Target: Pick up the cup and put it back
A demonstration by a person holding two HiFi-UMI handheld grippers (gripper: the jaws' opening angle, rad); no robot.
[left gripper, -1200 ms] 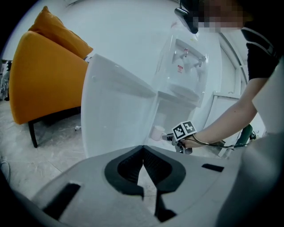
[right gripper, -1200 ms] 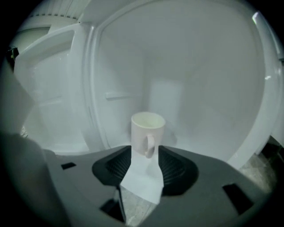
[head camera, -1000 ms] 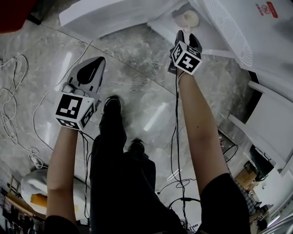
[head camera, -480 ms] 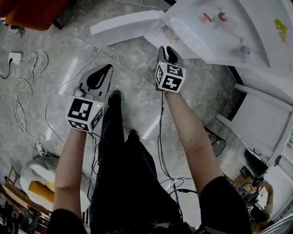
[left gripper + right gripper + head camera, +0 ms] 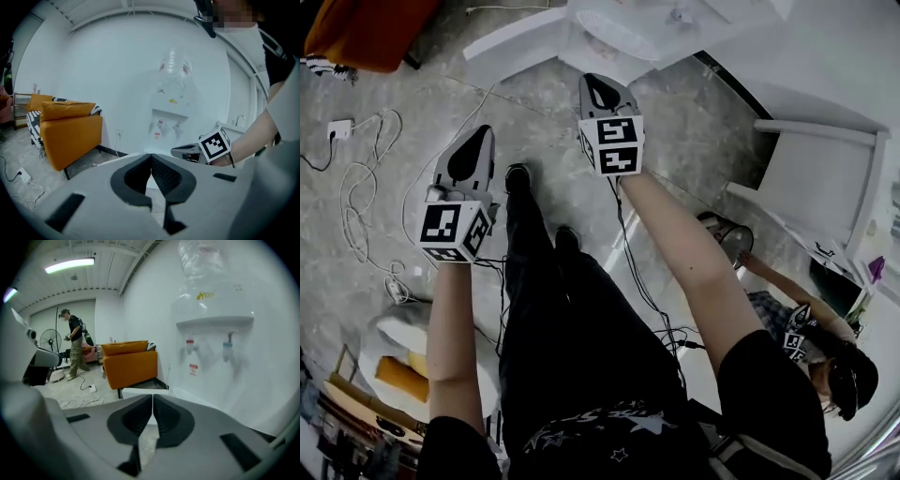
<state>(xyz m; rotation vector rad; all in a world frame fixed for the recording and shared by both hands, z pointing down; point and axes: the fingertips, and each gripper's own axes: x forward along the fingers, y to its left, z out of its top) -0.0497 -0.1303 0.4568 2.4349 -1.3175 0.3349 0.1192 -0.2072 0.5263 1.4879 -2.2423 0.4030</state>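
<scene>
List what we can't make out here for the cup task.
- Cup: in no view.
- Water dispenser lower part: right gripper view, hidden behind the right hand-held gripper; head view, cut off by the top edge.
- Red sticker on it: right gripper view, too small to read.
- Bottle on top: left gripper view, blurred.
</scene>
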